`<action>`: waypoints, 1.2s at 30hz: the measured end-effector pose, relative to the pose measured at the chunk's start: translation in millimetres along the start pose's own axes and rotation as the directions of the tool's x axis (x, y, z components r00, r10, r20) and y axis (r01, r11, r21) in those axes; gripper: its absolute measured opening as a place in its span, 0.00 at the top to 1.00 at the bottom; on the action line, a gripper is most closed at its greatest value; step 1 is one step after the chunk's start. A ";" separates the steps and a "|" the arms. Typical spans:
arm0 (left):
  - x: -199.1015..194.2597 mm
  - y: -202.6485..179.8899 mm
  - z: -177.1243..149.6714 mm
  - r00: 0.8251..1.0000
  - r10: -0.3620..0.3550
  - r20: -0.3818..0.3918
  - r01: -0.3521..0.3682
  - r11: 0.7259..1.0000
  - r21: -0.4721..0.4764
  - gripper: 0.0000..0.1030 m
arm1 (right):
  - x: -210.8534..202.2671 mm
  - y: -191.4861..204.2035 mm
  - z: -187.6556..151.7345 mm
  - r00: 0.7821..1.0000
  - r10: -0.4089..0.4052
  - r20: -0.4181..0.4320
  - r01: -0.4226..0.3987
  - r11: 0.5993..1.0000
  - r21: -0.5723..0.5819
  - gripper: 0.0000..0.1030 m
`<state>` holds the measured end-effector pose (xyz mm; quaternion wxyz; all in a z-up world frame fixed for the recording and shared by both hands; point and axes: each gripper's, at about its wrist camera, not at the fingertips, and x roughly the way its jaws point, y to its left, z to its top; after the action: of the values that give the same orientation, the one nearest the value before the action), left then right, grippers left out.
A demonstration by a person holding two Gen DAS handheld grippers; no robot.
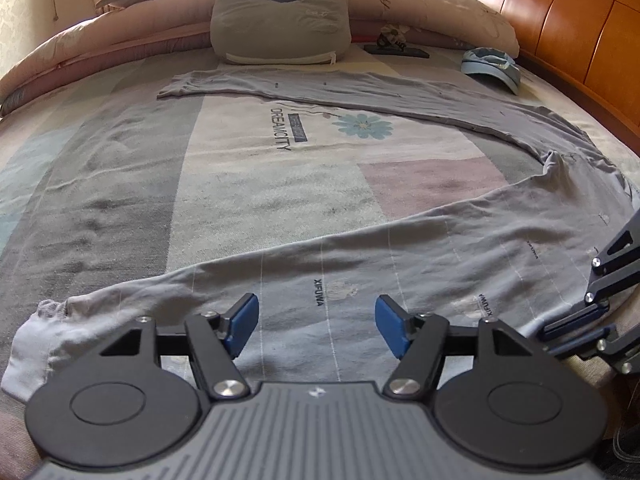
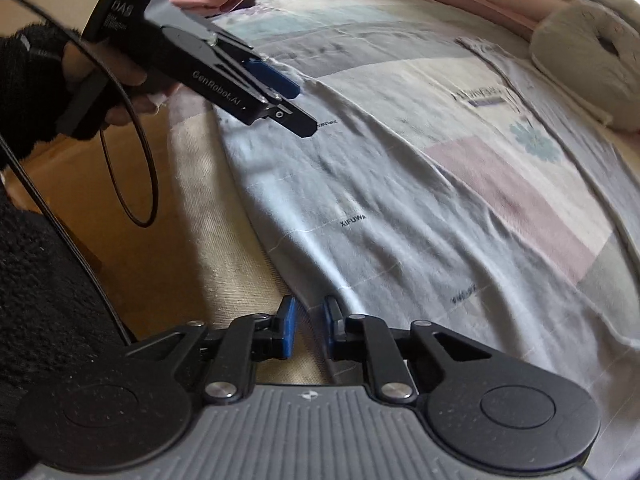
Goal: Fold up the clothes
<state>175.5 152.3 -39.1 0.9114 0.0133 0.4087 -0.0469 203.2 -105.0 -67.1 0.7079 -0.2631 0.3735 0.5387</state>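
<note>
**Grey trousers spread in a V on the bed, both grippers at the near leg**

The grey trousers lie flat on the bed, legs splayed apart and joined at the right, so each leg is open to a grasp from the near edge. No fold shows in them; this layout fits either a garment laid out for folding or one opened flat again.

Left gripper: fingers spread wide, hovering just above the near leg, nothing between them. Judged: positioned to take hold of cloth mid-leg.

Right gripper: fingers narrowly apart, at the trouser hem edge by the bed's side. Whether cloth sits between them I cannot tell.

Writing: "XIFUWA" printed repeatedly on the trousers; "DREAMCITY" on the bedsheet beside a blue flower; "GenRobot.AI" on the left gripper's side, seen from the right wrist.

A grey cushion and a blue cap lie well apart.
</note>
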 end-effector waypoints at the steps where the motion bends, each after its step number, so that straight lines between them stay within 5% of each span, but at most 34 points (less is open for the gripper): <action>1: 0.2 -0.7 0.0 1.000 -0.001 -0.001 0.001 1.000 0.002 0.37 | 0.9 1.0 1.4 1.000 -0.010 -0.003 0.010 1.000 -0.015 0.91; 2: 0.5 -1.3 0.0 1.000 -0.002 -0.002 0.002 1.000 0.005 0.36 | 2.1 1.5 3.2 1.000 -0.021 -0.008 0.021 1.000 -0.024 0.98; 4: 0.0 -1.1 -1.5 1.000 -0.005 -0.011 0.005 1.000 0.012 0.36 | 2.0 -2.0 5.8 1.000 0.000 -0.021 0.000 1.000 0.003 0.98; 8: 0.0 1.4 -9.9 0.999 0.021 -0.042 -0.020 0.999 0.037 0.35 | -0.3 -19.5 0.3 0.984 0.174 -0.027 -0.166 0.968 0.189 0.98; 11: -2.5 1.3 -13.7 0.998 0.051 -0.036 -0.048 0.996 0.079 0.34 | -6.5 -35.5 -2.3 0.981 0.196 0.000 -0.187 0.935 0.300 0.93; 15: -2.4 -2.2 -21.6 0.996 0.086 -0.030 -0.080 0.983 0.168 0.29 | -27.5 -55.4 -5.1 0.995 0.071 0.072 -0.094 0.911 0.401 0.76; 17: -7.5 7.1 -27.8 0.998 0.058 -0.034 -0.054 0.991 0.122 0.28 | -29.2 -58.1 -13.4 0.998 -0.050 0.027 0.034 0.910 0.413 0.66; 20: -17.3 24.7 -31.0 0.996 0.069 -0.059 -0.065 0.996 0.066 0.25 | -28.0 -54.3 -32.3 0.983 -0.175 -0.056 0.183 0.888 0.421 0.64; 23: -27.0 42.3 -34.1 0.993 0.078 -0.085 -0.078 0.997 0.010 0.25 | -37.0 -46.2 -42.6 0.986 -0.161 -0.034 0.158 0.865 0.476 0.46; 25: -33.0 53.6 -34.8 0.992 0.083 -0.096 -0.086 0.996 -0.026 0.25 | -38.2 -45.0 -39.4 0.982 -0.183 -0.044 0.181 0.849 0.496 0.46; 29: -16.4 63.6 -3.7 0.997 0.076 0.008 -0.076 0.996 -0.051 0.25 | -33.5 -54.4 -28.2 0.969 -0.246 -0.038 0.226 0.807 0.545 0.42; 36: -5.7 111.7 -27.6 0.986 0.164 -0.009 -0.162 0.968 -0.192 0.25 | -20.0 -57.7 -23.1 0.949 -0.303 -0.085 0.296 0.764 0.573 0.32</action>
<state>161.9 265.6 -54.8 0.9105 -0.0416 0.4057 0.0678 250.1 -150.4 -66.0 0.8329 -0.0882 0.4683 0.2813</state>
